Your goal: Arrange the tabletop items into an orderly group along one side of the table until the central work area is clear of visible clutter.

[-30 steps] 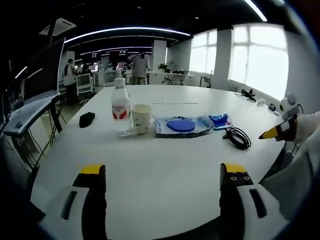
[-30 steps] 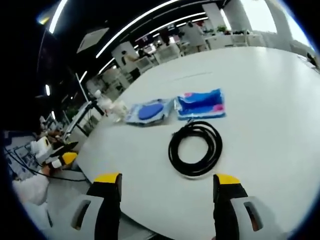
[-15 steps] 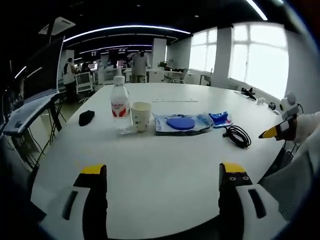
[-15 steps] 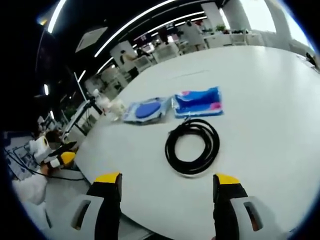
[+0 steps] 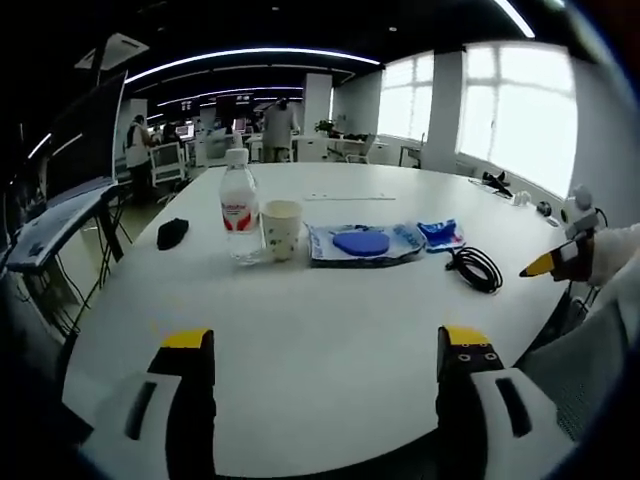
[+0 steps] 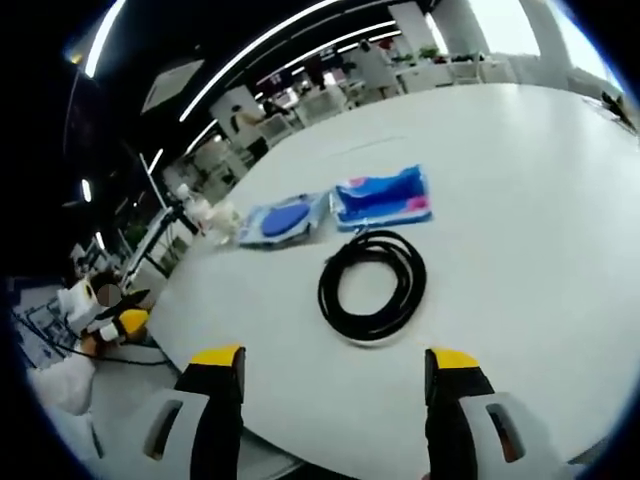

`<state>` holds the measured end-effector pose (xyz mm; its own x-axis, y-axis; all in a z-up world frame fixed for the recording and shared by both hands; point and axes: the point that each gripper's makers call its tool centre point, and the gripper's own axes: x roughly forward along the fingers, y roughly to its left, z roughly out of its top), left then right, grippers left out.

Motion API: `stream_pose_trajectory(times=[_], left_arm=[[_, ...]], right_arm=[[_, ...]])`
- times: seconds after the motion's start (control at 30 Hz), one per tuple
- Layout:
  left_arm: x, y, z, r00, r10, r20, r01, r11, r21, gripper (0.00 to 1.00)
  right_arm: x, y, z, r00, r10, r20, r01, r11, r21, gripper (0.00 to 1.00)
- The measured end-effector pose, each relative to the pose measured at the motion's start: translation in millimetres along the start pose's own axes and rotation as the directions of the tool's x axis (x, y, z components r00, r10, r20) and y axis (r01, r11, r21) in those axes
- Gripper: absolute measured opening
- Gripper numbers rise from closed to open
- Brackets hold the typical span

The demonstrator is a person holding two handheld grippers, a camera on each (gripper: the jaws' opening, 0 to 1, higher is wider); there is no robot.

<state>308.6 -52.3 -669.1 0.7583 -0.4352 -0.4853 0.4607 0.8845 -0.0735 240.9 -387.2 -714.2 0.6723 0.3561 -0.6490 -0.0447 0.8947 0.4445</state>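
- Two views, and I start with the left gripper view: my left gripper (image 5: 325,352) hangs over the near edge of the white bench (image 5: 330,320), its yellow-tipped fingers (image 5: 185,345) spread wide apart with nothing between them.
- Across the middle of the bench the things sit in a loose row. A small black object (image 5: 172,232) lies at the left end, apart from the others.
- Next comes a clear water bottle (image 5: 238,215) with a red label, standing upright, and a paper cup (image 5: 281,230) stands upright just beside it on its right.
- Right of the cup lies a clear packet with a blue disc (image 5: 362,243), then a smaller blue packet (image 5: 440,234) touching or nearly touching its right end.
- A coiled black cable (image 5: 476,268) lies near the bench's right edge, just beside the blue packet.
- At the right edge of this view my right gripper (image 5: 560,262) shows as a yellow tip held in a white-sleeved hand.
- Now the right gripper view: my right gripper (image 6: 335,370) hovers low over the bench (image 6: 520,230), its fingers (image 6: 218,365) wide apart and empty.
- The coiled black cable (image 6: 372,285) lies just ahead, between the two fingers and clear of both.
- Beyond it lies the blue packet (image 6: 383,196), with pink marks, its near edge touching or almost touching the coil.
- The disc packet (image 6: 280,220) lies just to its left, and farther left the bottle and cup are too blurred to tell apart.
- At the left edge my left gripper (image 6: 118,322) shows as a yellow tip.
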Motion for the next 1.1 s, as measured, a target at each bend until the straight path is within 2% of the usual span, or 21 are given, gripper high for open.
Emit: stream_pose_trajectory(times=[0.27,0.57,0.83,1.1], left_arm=[[-2,1.0,3.3,1.0,0.005,0.02,-0.005,1.0,0.007,0.94],[-2,-1.7,4.3,1.0,-0.006,0.024,0.006,1.0,0.02,0.93],[-1,-6.5,-1.4,1.0,-0.025,-0.007,0.025,0.999,0.033,0.87],[-1,-7.4,-0.8,0.999,-0.031,-0.003,0.032,0.999,0.032,0.86]], right_arm=[[3,9,6.9,1.0,0.016,-0.002,-0.016,1.0,-0.017,0.74],[-2,1,1.7,1.0,0.001,-0.001,-0.001,1.0,0.002,0.73],[-7,-3,1.9,1.0,-0.008,0.024,0.007,0.999,0.035,0.71],[-8,-1,4.2,1.0,-0.005,0.025,0.005,1.0,0.015,0.7]])
